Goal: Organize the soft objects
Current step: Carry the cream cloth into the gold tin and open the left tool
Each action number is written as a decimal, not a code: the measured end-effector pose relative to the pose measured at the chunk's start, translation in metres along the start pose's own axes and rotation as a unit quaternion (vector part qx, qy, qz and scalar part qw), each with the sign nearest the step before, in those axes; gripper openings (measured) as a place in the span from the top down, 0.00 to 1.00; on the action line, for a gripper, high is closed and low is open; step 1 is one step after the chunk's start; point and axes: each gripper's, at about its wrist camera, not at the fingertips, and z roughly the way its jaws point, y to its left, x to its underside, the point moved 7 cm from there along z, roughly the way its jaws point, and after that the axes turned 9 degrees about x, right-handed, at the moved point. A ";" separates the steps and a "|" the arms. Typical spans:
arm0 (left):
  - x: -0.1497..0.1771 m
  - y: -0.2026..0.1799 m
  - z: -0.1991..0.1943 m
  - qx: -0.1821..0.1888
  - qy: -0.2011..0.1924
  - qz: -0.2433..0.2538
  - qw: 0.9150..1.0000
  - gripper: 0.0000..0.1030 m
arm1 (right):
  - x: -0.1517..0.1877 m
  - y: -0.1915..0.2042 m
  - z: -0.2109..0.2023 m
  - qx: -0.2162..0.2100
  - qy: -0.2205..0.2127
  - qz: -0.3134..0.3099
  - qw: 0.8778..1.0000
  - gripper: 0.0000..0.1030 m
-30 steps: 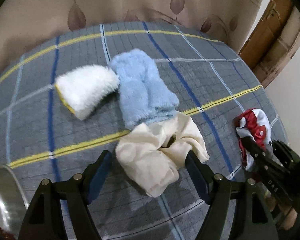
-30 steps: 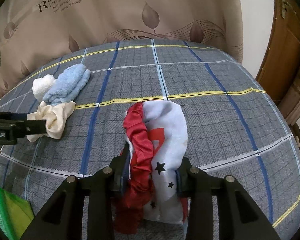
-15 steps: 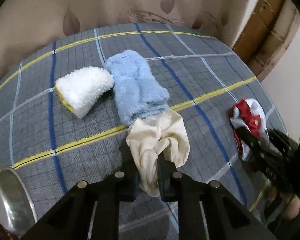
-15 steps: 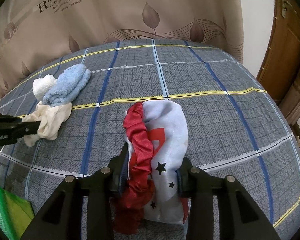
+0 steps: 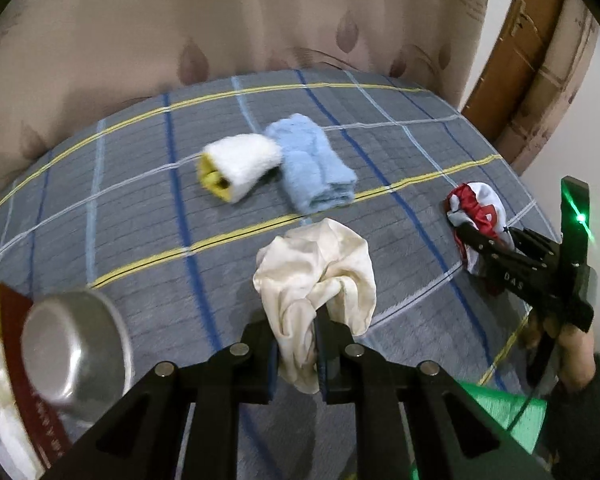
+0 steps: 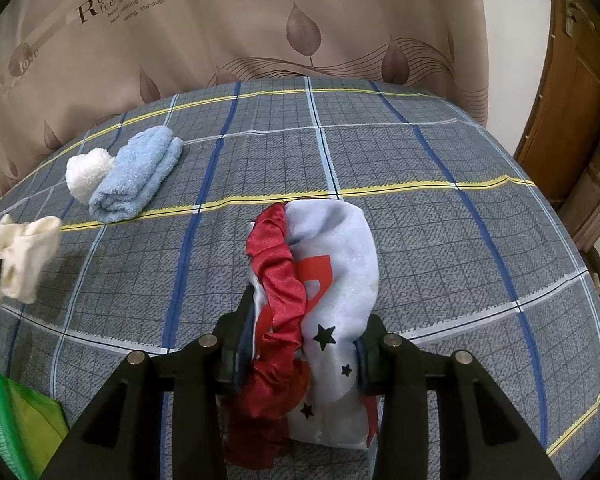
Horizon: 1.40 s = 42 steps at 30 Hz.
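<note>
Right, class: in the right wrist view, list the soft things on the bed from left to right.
Cream cloth held by the left gripper at the left edge → white fluffy cloth → blue towel → red and white cloth, between the right gripper's jaws.

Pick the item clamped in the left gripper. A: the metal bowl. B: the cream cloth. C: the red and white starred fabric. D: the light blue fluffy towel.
B: the left gripper is closed on the cream cloth, which bunches up between its pads.
</note>
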 end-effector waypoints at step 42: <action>0.052 0.249 -0.128 -0.228 -0.039 -0.181 0.956 0.86 | 0.000 0.007 0.001 0.012 0.002 -0.025 1.000 0.53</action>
